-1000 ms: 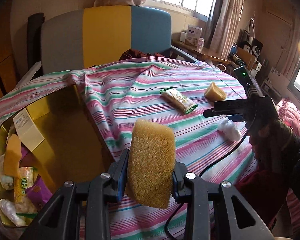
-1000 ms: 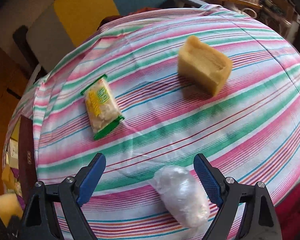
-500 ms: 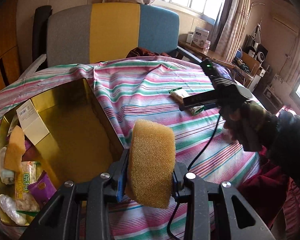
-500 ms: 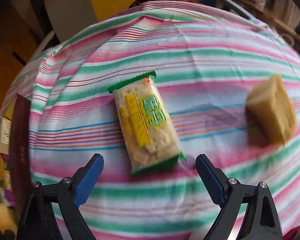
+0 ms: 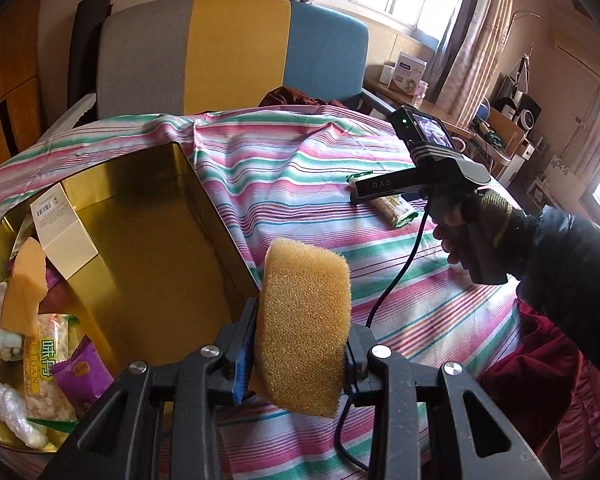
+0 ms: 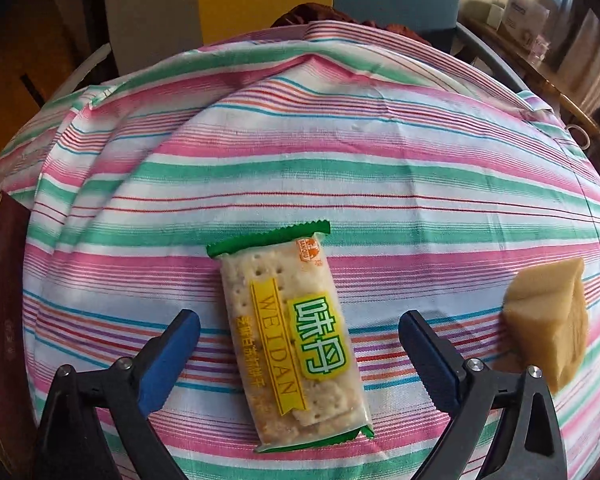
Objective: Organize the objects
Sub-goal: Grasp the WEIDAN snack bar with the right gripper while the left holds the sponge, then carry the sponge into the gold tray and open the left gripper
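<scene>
Left tool (image 5: 300,356) grips our porous yellow sponge block (image 5: 305,326). Our open right tool (image 6: 300,350) has shifted from the clear-wrapped bundle to straddle the green-edged cracker packet (image 6: 294,340), probably next for boxing.

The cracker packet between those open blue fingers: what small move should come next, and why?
Probably lower the right gripper a little and close on the cracker packet. Its fingers stand open on either side of the packet, which lies flat on the striped cloth, apparently not yet touched.

Black-framed left gripper (image 5: 298,354) and right gripper (image 6: 299,350) — blue pads, silver screws, black cable — dark sleeve.
</scene>
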